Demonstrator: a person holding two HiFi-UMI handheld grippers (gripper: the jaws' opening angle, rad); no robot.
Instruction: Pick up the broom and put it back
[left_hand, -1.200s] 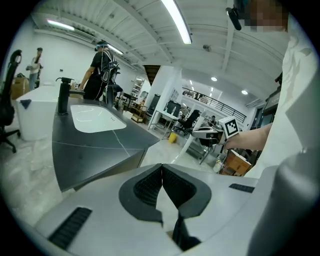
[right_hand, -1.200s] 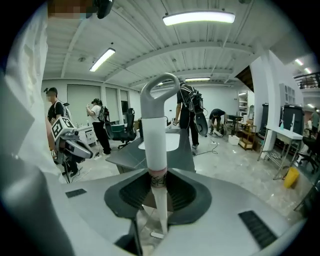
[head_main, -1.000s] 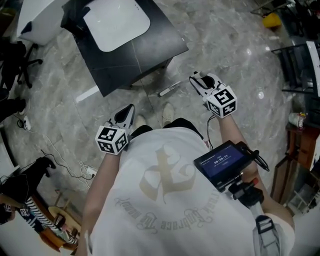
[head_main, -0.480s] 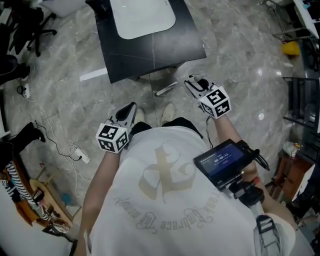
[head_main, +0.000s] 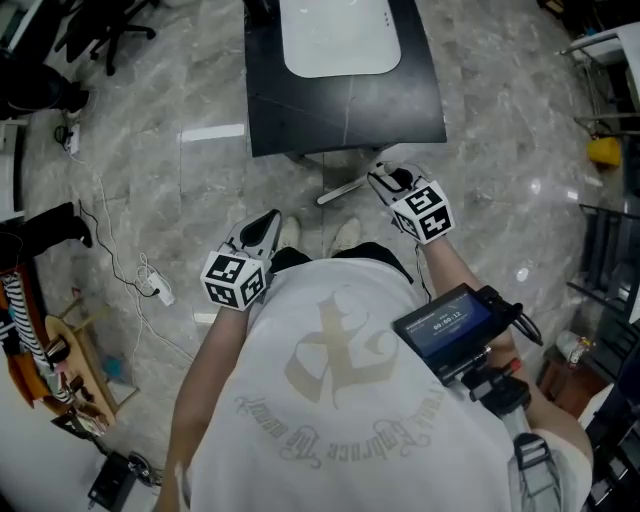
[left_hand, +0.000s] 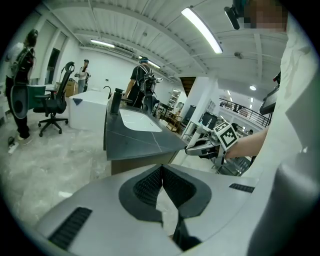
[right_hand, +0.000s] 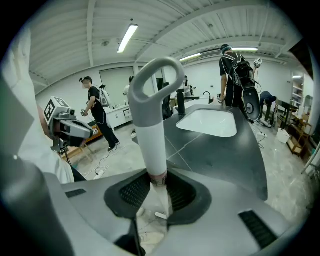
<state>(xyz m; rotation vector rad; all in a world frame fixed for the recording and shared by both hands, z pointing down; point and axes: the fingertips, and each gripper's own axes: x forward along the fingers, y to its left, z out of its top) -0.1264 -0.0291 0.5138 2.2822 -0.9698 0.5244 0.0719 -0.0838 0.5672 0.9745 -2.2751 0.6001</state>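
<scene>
the black table (head_main: 300, 110) with the white sink (head_main: 340, 35) was up in the left corner of the head view a moment ago. now it sits at the top middle, so the person has turned to face it. the right gripper (head_main: 378, 180) has come down a bit, closer to the table's near edge. i think the picking up is done and the carrying is on. the putting back is still to do, and i cannot see where it goes.

the broom (right_hand: 151, 135) is in the right gripper. the two black pads (right_hand: 131, 191) squeeze its white stick (right_hand: 155, 157) from both sides. the grey loop (right_hand: 149, 114) at the end of the stick pokes out past the fingers, toward the table's near edge, up off the floor (head_main: 150, 200). the brush end does not show.

the left gripper (left_hand: 161, 175) is closed with nothing in it, and it is apart from the broom.
</scene>
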